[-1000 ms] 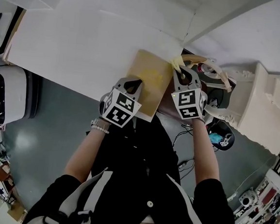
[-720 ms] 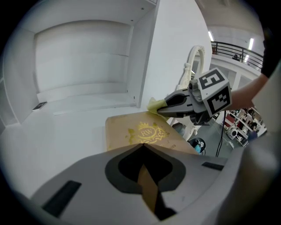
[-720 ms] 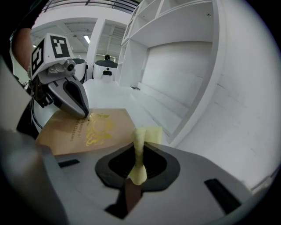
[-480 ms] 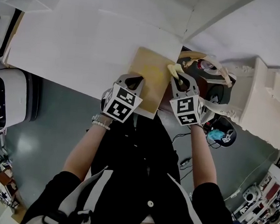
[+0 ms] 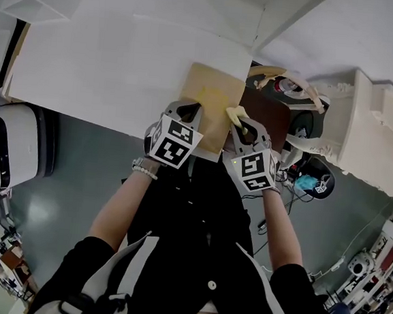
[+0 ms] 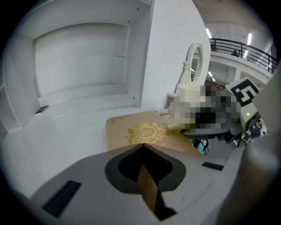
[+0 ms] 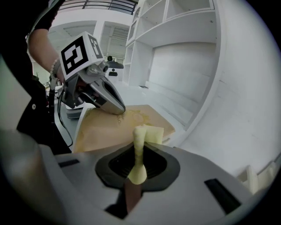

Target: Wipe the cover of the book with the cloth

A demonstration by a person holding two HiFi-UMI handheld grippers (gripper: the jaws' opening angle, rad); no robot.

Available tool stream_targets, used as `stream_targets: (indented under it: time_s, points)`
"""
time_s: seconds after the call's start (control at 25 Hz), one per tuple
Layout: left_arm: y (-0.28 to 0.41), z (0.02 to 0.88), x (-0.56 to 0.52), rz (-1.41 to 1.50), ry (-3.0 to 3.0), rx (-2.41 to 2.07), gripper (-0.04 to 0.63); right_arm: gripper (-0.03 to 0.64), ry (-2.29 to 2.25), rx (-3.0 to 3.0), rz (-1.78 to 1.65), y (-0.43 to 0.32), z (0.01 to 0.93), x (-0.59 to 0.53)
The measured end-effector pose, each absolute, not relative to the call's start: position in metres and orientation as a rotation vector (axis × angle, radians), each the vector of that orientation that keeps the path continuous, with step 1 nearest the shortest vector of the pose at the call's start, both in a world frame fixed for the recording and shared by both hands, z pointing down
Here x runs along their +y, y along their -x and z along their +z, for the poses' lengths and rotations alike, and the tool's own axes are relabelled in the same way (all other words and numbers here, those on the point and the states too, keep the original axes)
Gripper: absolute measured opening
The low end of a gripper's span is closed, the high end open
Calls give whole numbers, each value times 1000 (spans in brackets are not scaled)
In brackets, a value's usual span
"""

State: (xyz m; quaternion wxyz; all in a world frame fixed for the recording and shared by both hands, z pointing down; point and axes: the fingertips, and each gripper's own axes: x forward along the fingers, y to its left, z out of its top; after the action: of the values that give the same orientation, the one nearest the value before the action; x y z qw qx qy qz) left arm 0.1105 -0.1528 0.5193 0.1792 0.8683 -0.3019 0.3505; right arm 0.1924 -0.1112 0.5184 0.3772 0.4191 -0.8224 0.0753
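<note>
A tan book (image 5: 207, 99) with a gold crest (image 6: 146, 132) lies at the near edge of the white table (image 5: 124, 51), partly overhanging it. My left gripper (image 5: 191, 107) is shut on the book's near edge, which shows as a thin tan strip between its jaws (image 6: 148, 190). My right gripper (image 5: 239, 118) is shut on a pale yellow cloth (image 5: 233, 113). The cloth (image 7: 141, 139) sticks out past the jaw tips and rests at the book's right edge (image 7: 118, 127). In the right gripper view the left gripper (image 7: 117, 108) presses down on the cover.
A cream-white machine (image 5: 372, 144) stands to the right of the table, with a ring-shaped part (image 6: 195, 59). Cables and a blue object (image 5: 305, 183) lie on the grey floor (image 5: 79, 170). White shelving (image 6: 83, 57) rises behind the table.
My right gripper with the cloth has slid left and toward the person along the book's right side. The left gripper and the book have stayed put.
</note>
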Motion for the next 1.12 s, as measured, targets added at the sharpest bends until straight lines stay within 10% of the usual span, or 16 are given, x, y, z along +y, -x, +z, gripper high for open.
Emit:
stream_targets:
  time_s: [1.12]
  points:
    - [-115,520,-150,1031,-2509,-858,2,35,-826,-2204,322,-145,491,-27]
